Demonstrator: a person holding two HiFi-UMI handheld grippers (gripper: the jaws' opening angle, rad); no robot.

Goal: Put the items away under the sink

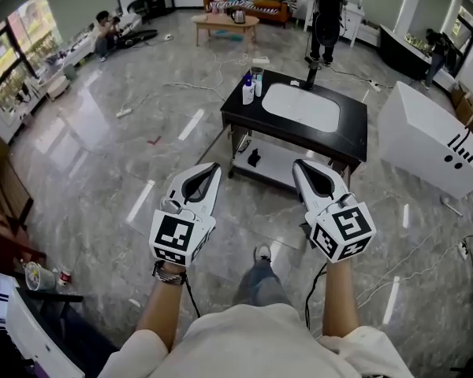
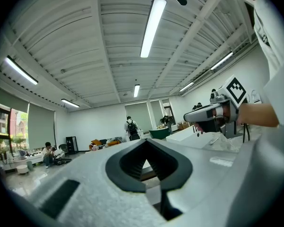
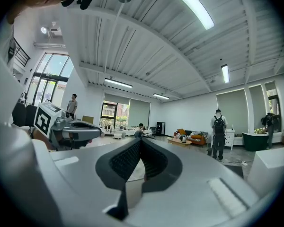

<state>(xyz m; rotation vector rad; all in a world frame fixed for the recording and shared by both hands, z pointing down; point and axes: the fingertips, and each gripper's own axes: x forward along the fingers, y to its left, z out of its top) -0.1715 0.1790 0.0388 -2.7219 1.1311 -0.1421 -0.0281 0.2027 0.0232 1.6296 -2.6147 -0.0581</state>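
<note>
Ahead, the sink (image 1: 301, 107) — a white basin set in a black-topped stand (image 1: 355, 136) — shows only its bare white bowl. A few bottles (image 1: 249, 90) stand together on the top just left of the sink. Under the sink, a white shelf (image 1: 288, 169) carries one small dark item (image 1: 254, 158). The left gripper (image 1: 212, 168) and right gripper (image 1: 298, 165) hang well short of the sink — each with jaws closed tip to tip, holding nothing.

Bright ceiling strip lights (image 2: 152, 27), glossy floor (image 1: 102, 148) glare, fisheye-bent edges.
</note>
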